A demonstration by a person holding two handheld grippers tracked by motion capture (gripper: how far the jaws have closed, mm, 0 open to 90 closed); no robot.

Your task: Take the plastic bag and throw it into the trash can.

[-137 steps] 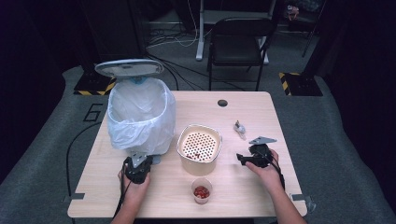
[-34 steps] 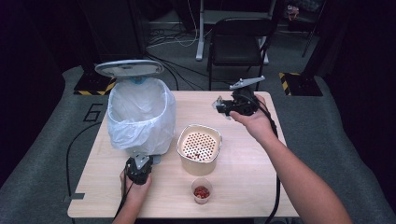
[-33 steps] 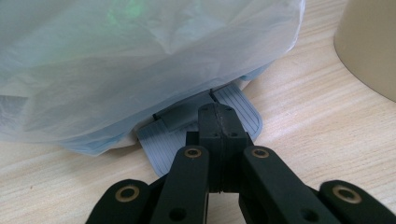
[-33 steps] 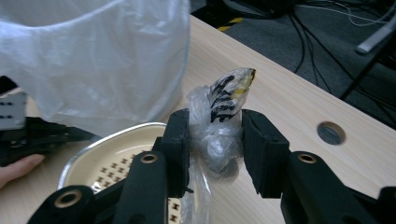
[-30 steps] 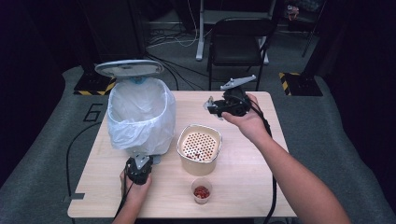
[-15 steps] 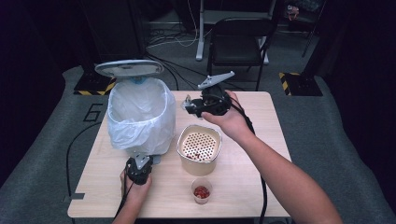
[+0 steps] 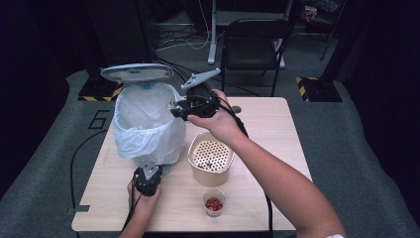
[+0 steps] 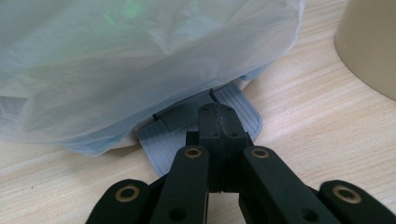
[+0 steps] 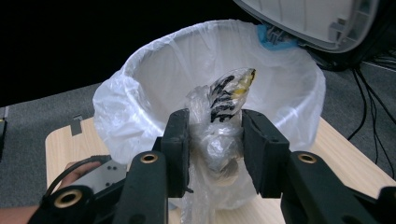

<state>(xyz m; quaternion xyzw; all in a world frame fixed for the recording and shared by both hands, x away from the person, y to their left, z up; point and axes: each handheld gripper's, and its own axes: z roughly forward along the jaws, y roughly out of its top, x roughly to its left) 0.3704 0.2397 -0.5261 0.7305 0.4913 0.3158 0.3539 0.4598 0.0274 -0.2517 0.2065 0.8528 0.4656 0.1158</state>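
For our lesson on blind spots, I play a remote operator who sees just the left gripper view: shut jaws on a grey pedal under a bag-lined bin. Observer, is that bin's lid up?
Observer: Yes. In the high view the lid stands raised above the lined bin.
Operator: What is the other gripper doing?
Observer: The right gripper is shut on a crumpled clear plastic wrapper with black and yellow print.
Operator: Where is it relative to the bin?
Observer: The high view shows it beside the bin's rim, jaws pointing toward the opening.
Operator: What else is on the table?
Observer: A beige perforated-top container and a small cup holding red bits.
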